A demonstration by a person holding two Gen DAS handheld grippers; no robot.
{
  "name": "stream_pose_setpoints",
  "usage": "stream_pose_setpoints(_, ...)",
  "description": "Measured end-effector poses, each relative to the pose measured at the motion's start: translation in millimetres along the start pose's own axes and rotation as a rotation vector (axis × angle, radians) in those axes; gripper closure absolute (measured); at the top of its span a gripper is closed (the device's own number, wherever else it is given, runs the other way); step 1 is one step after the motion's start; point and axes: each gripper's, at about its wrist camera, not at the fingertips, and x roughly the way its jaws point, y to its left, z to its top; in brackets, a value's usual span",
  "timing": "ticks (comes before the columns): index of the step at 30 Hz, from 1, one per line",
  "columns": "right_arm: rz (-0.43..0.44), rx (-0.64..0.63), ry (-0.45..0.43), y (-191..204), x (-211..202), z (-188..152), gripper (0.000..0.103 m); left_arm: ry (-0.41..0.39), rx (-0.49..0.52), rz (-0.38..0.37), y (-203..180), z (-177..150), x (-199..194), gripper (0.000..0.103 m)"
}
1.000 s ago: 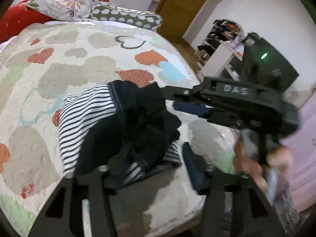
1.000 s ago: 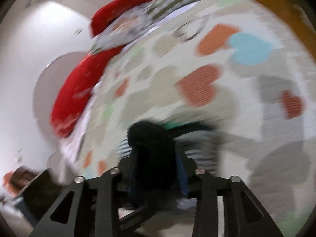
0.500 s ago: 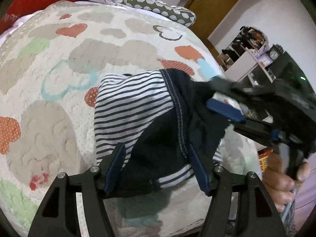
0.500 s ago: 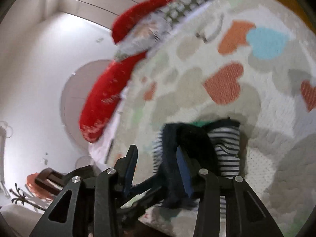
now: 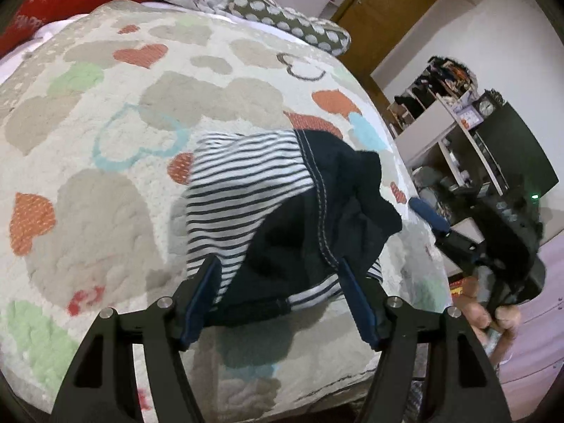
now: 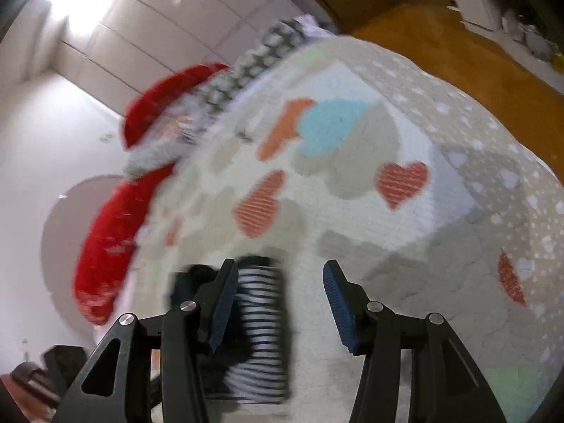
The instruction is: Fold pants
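The pants (image 5: 282,211), navy with black-and-white striped panels, lie bunched in a folded heap on the heart-patterned bedspread (image 5: 105,141) near the bed's front edge. My left gripper (image 5: 278,285) is open, its blue-padded fingers either side of the heap's near edge, not clamped on it. My right gripper (image 6: 278,296) is open and empty. In the right wrist view the pants (image 6: 261,335) show blurred behind the left finger (image 6: 222,303). The right gripper also shows in the left wrist view (image 5: 493,232), held off the bed's right side.
Red and patterned pillows (image 5: 246,0) lie at the head of the bed. A shelf unit (image 5: 451,134) and a wooden door (image 5: 387,10) stand to the right. The bed's front edge (image 5: 282,398) is just below the left gripper.
Both grippers have let go of the pants and opened. The right gripper has pulled away to the right. The heap now lies flatter on the bedspread.
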Motion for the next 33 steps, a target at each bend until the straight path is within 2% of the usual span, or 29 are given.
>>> stream_pose_setpoints(2,0.105,-0.026,0.010,13.5,-3.6,2.8,0.048,-0.029,-0.010,0.019,5.1,-2.0,-8.9,0.034)
stream_pose_setpoints(3,0.194,-0.048,0.039,26.8,-0.9,3.2,0.048,-0.043,-0.016,0.034,8.2,-3.1,-12.4,0.034)
stream_pose_setpoints(4,0.244,-0.059,0.065,36.5,4.7,3.9,0.048,-0.049,-0.021,0.047,10.7,-4.2,-14.4,0.033)
stream_pose_setpoints(5,0.302,-0.068,0.109,46.7,14.1,2.3,0.048,-0.053,-0.026,0.058,12.9,-4.9,-15.5,0.033)
stream_pose_setpoints(8,0.405,-0.058,0.255,63.7,53.0,-9.8,0.048,-0.050,-0.047,0.077,19.2,-5.6,-15.2,0.033)
stream_pose_setpoints(9,0.407,-0.045,0.314,63.3,74.8,-15.0,0.048,-0.049,-0.055,0.076,20.8,-6.2,-15.7,0.033)
stream_pose_setpoints(10,0.379,-0.034,0.336,59.3,90.1,-17.7,0.048,-0.050,-0.058,0.074,21.6,-6.4,-16.5,0.033)
stream_pose_setpoints(11,0.346,-0.014,0.342,51.2,102.3,-18.9,0.053,-0.054,-0.058,0.073,22.1,-6.6,-18.3,0.033)
stream_pose_setpoints(13,0.337,0.065,0.312,25.9,112.7,-12.8,0.074,-0.065,-0.056,0.074,22.9,-6.4,-21.1,0.033)
stream_pose_setpoints(14,0.353,0.129,0.304,9.5,114.7,-9.6,0.088,-0.069,-0.059,0.070,24.1,-6.3,-22.0,0.032)
stream_pose_setpoints(15,0.382,0.202,0.307,-8.3,117.1,-7.9,0.097,-0.069,-0.065,0.065,25.3,-6.3,-22.1,0.030)
stream_pose_setpoints(16,0.413,0.269,0.311,-24.4,118.4,-8.1,0.100,-0.069,-0.074,0.058,26.5,-6.4,-21.9,0.029)
stream_pose_setpoints(18,0.466,0.352,0.303,-43.6,116.3,-12.5,0.102,-0.063,-0.089,0.053,27.9,-7.6,-20.9,0.029)
stream_pose_setpoints(21,0.446,0.320,0.277,-44.4,102.9,-15.8,0.101,-0.059,-0.090,0.056,27.8,-7.7,-20.5,0.029)
stream_pose_setpoints(29,0.443,0.342,0.256,-69.7,72.3,-28.7,0.100,-0.058,-0.073,0.083,19.2,-7.3,-21.6,0.029)
stream_pose_setpoints(30,0.435,0.337,0.254,-70.4,69.3,-30.2,0.100,-0.058,-0.069,0.084,17.7,-7.8,-22.5,0.029)
stream_pose_setpoints(32,0.311,0.267,0.256,-66.5,60.8,-35.1,0.097,-0.063,-0.062,0.085,14.3,-8.4,-25.1,0.029)
stream_pose_setpoints(33,0.287,0.217,0.248,-63.9,55.5,-38.0,0.097,-0.067,-0.057,0.089,12.7,-9.1,-27.0,0.029)
